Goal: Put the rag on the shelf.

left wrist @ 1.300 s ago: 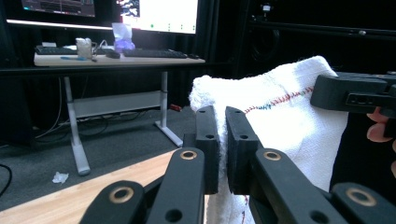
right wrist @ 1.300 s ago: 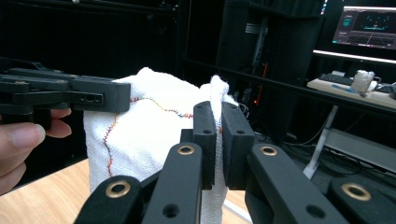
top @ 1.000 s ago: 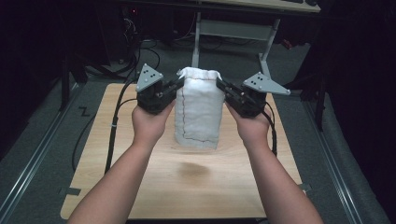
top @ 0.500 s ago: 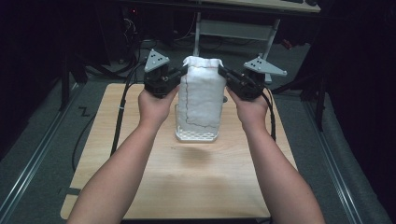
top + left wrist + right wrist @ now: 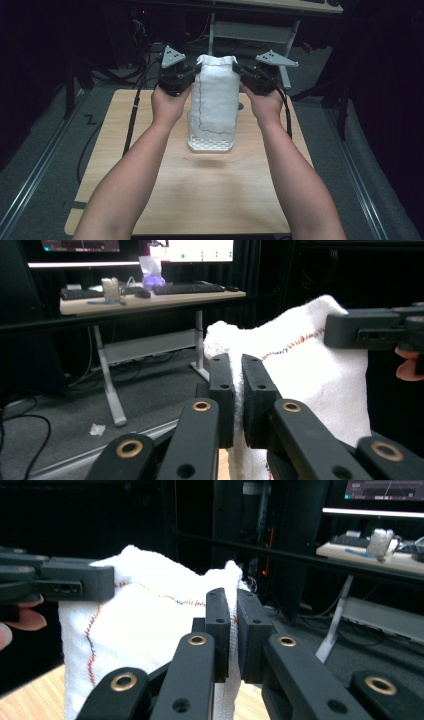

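Jaws of both grippers pinch the towel [image 5: 215, 97] draped over a white basket [image 5: 210, 144].

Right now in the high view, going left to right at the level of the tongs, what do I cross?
Left tongs → white towel, held up over the white perforated tray → right tongs.
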Motion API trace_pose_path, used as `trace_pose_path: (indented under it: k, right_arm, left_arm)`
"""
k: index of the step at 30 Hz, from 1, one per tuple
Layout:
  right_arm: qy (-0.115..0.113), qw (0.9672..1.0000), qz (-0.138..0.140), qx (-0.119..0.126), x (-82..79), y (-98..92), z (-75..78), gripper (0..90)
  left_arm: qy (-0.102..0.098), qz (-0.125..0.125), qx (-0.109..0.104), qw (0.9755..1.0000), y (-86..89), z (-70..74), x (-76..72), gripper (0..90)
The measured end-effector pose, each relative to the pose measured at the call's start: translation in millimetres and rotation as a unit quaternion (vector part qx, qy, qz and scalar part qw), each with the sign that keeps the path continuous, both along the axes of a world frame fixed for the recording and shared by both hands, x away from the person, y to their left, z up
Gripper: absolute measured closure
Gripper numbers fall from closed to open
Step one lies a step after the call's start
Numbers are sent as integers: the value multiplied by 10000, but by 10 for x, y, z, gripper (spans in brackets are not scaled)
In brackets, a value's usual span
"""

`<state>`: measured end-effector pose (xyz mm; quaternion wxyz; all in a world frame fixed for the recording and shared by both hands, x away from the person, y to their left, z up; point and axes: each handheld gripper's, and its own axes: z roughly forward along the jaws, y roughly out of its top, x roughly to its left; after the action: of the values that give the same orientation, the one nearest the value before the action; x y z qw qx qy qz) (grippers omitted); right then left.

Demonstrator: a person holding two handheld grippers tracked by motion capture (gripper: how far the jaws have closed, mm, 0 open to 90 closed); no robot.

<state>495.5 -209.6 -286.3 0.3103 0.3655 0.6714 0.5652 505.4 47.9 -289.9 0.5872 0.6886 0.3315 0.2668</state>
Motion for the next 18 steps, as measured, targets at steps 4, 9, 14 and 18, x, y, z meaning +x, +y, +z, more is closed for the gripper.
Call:
trace_pose_path:
  k: [4, 9, 14, 18]
  right_arm:
    - [85, 9999, -34, -54, 102, 13, -58, 856]
    - [278, 9995, -45, -124, 268, 46, -190, 855]
    - [575, 9982, -39, -184, 434, 54, -358, 856]
    - [823, 9962, -68, -283, 536, 37, -487, 855]
  left_arm:
    - [61, 64, 131, 9999, -11, -62, 118, 851]
    - [277, 160, 270, 9991, -11, -201, 286, 847]
    - [574, 178, 344, 9976, -26, -372, 434, 846]
    - [855, 186, 361, 9955, -65, -531, 524, 842]
